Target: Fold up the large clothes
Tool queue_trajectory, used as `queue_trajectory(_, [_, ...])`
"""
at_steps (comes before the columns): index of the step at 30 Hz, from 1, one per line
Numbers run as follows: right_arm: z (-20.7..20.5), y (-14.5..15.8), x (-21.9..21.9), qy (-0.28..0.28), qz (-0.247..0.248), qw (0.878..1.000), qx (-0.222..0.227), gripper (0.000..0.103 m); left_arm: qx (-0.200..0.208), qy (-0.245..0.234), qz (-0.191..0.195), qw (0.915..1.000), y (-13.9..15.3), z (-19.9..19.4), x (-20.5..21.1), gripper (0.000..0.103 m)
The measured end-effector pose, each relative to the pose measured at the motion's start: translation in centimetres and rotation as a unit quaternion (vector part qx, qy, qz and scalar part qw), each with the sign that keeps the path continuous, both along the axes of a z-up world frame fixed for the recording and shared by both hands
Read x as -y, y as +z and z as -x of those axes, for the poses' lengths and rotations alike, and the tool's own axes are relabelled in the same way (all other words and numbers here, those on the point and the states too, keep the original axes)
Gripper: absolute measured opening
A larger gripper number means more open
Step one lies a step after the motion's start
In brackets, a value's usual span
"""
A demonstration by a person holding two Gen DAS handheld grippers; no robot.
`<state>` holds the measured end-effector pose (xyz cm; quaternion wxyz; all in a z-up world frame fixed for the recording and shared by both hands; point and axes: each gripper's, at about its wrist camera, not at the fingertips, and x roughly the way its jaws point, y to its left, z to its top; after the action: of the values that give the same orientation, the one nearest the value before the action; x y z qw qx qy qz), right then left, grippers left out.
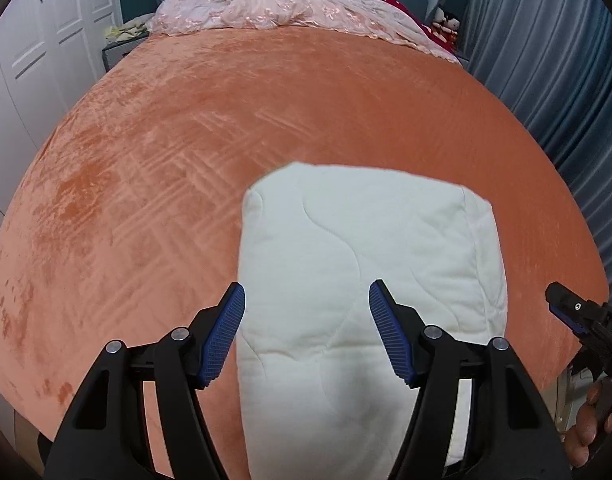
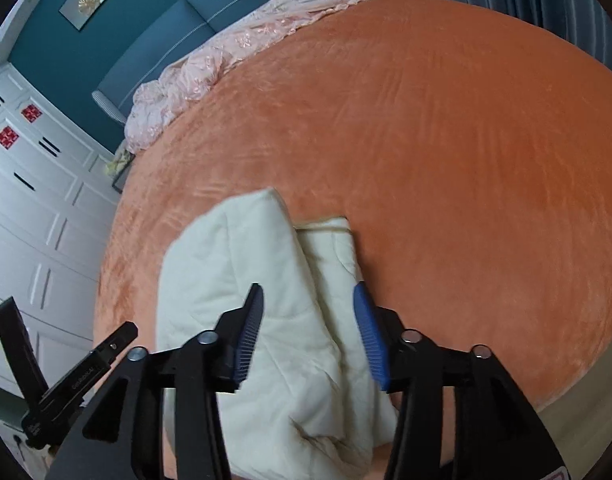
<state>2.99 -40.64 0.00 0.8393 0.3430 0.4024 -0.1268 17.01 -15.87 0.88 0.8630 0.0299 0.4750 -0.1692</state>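
Cream quilted bundle (image 1: 361, 264) at lower centre — both claws, left claw (image 1: 306, 332) and right claw (image 2: 307, 336), held agape, empty; loose layers could be sprung apart.

The quilt (image 1: 369, 264) is soft, puffy white cloth with stitched wavy lines. Under it, the bed cover (image 1: 154, 152) is fuzzy orange velvet that shines in streaks. The left gripper (image 1: 307, 334) is matt black plastic with ridged blue pads and shiny metal pins.
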Motion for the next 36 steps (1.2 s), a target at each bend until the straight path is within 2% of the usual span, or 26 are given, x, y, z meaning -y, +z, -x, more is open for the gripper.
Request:
queue_trajectory(3, [-3.5,0.5,-0.3,0.013,-0.001,1.0,0.007,0.069,0.01,0.009,-0.006,0.9999,0.8,-2.0,-0.1,0.062])
queue_trajectory(7, [-7.9,-1.0,-0.3,0.006,-0.016,1.0,-0.022,0.069,0.013,0.011,-0.014,0.9998,0.8,-3.8,0.3,0.062])
queue_trajectory(12, [-9.7,-4.0,-0.3,-0.013,-0.026,0.998,-0.054,0.069,0.01,0.004,-0.015,0.9998,0.2,-4.9,1.1,0.062])
queue_trajectory(14, [-10.2,-5.0,-0.6,-0.007,-0.028,0.998,-0.063,0.063,0.008,0.001,-0.016,0.9998,-0.1,-5.2,1.4,0.062])
queue_trajectory(15, [-10.4,-5.3,-0.8,-0.002,-0.029,0.998,-0.062,0.052,0.006,-0.001,-0.016,0.9999,-0.3,-5.3,1.5,0.062])
queue_trajectory(17, [-10.5,-5.7,-1.0,0.005,-0.022,0.998,-0.06,0.038,0.003,-0.003,-0.017,0.9999,-0.7,-5.5,1.8,0.062])
queue_trajectory(19, [-10.5,-5.6,-1.3,0.015,-0.017,0.999,-0.046,0.017,-0.001,-0.005,-0.018,0.9998,-1.0,-5.6,2.2,0.062])
queue_trajectory(22, [-9.6,-4.7,-1.4,0.009,0.01,1.0,-0.019,0.011,-0.005,-0.007,-0.019,0.9998,-1.4,-5.7,2.6,0.062])
queue_trajectory(27, [-7.5,-3.0,-0.9,-0.021,0.062,0.998,0.001,0.01,-0.007,-0.013,-0.016,0.9998,-1.4,-5.9,3.8,0.062])
queue_trajectory(32, [-6.4,-5.1,1.2,-0.04,0.062,0.997,-0.022,0.009,-0.026,-0.024,-0.006,0.9993,-2.5,-6.4,6.0,0.062])
queue_trajectory(36, [-5.9,-7.1,2.1,-0.046,0.072,0.995,-0.042,0.009,-0.059,-0.032,-0.006,0.9977,-5.0,-6.7,8.1,0.062])
